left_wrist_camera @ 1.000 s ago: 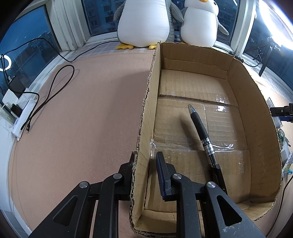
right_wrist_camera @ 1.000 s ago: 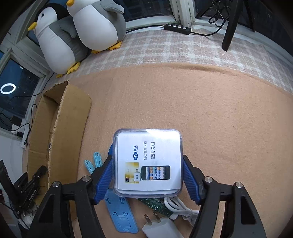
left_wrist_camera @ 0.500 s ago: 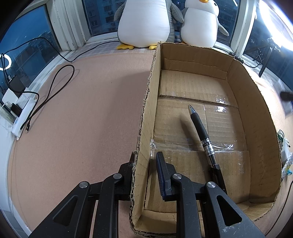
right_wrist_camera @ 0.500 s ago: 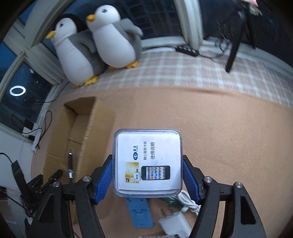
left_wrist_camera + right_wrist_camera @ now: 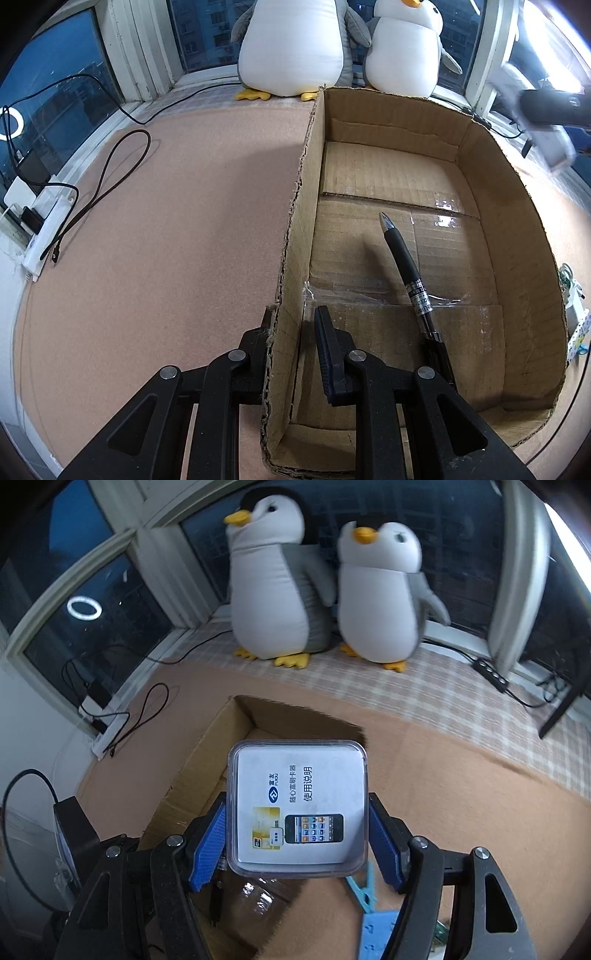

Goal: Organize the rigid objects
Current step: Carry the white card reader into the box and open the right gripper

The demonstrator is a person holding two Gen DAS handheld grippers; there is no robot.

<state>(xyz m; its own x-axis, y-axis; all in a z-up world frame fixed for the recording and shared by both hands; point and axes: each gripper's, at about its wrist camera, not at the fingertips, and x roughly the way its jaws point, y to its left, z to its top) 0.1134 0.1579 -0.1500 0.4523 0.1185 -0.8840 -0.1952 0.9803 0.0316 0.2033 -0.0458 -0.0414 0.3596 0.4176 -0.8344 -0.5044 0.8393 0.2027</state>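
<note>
Item: clear plastic case (image 5: 297, 806), square with rounded corners, glossy, with a printed white card inside that shows a phone and Chinese text. We find it clamped between the blue ribbed fingers (image 5: 208, 843) of the right gripper (image 5: 297, 834), one pad on each side edge, face up to the camera. It hangs in the air above the open cardboard box (image 5: 192, 775), over the right-hand part of it.

Item: cardboard box (image 5: 509, 206), brown corrugated board with ragged cut rims, clear tape across the bottom flaps. The left gripper (image 5: 291, 332) straddles its left wall: one black finger outside against the board, the other inside and a little off it; we cannot tell whether the wall is truly pinched.

Item: black pen (image 5: 408, 273), slim, silver-tipped, with a white label band. It lies on the box floor, tip toward the far wall, just right of the inner left finger.

Item: light blue plastic pieces (image 5: 373, 919), flat, on the surface below the right gripper, beside the box.

Item: tan carpet-like mat (image 5: 166, 240), finely textured, carrying the box.

Item: two plush penguins (image 5: 280, 587), grey and white with yellow beaks and feet, side by side at the window on a checked cloth.

Item: white power strip (image 5: 40, 229) with black cables at the left edge of the mat.
</note>
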